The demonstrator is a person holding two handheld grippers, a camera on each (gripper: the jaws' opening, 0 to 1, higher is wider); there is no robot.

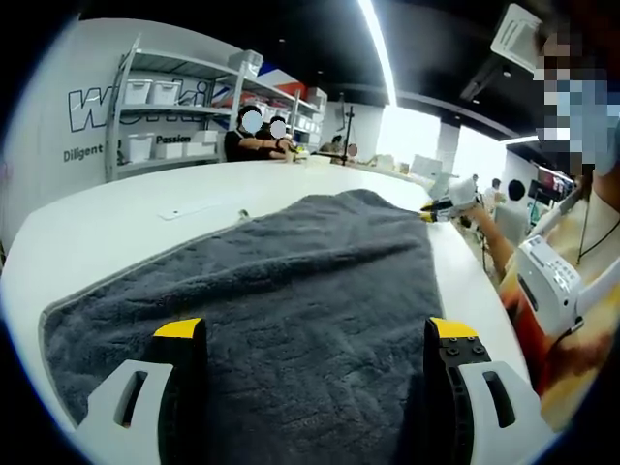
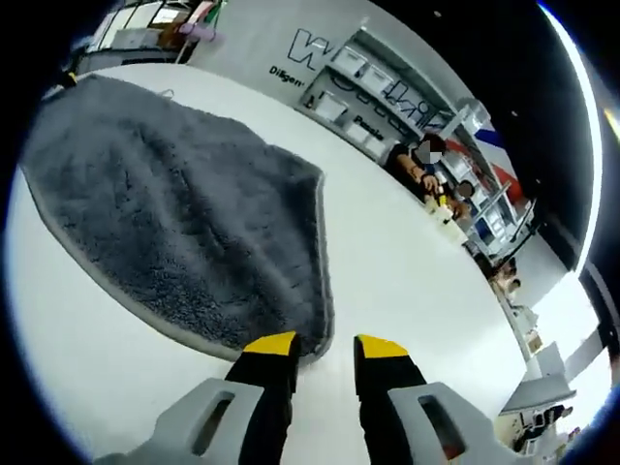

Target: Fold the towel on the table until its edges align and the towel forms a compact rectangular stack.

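Note:
A dark grey towel (image 1: 291,281) lies spread flat on the white table (image 1: 126,223). My left gripper (image 1: 316,334) hovers over its near edge, open wide, with a yellow-tipped jaw on each side of the cloth. At the towel's far right corner I see my right gripper (image 1: 433,211). In the right gripper view the towel (image 2: 174,213) stretches away to the upper left. Its near corner lies just ahead of my right gripper (image 2: 326,347). That gripper's jaws stand a narrow gap apart, with bare table (image 2: 407,262) showing between them.
Metal shelves with white bins (image 1: 165,116) stand behind the table, and people (image 1: 257,136) sit at its far side. A small flat white item (image 1: 184,210) lies left of the towel. The person holding the grippers (image 1: 572,281) stands at the right edge.

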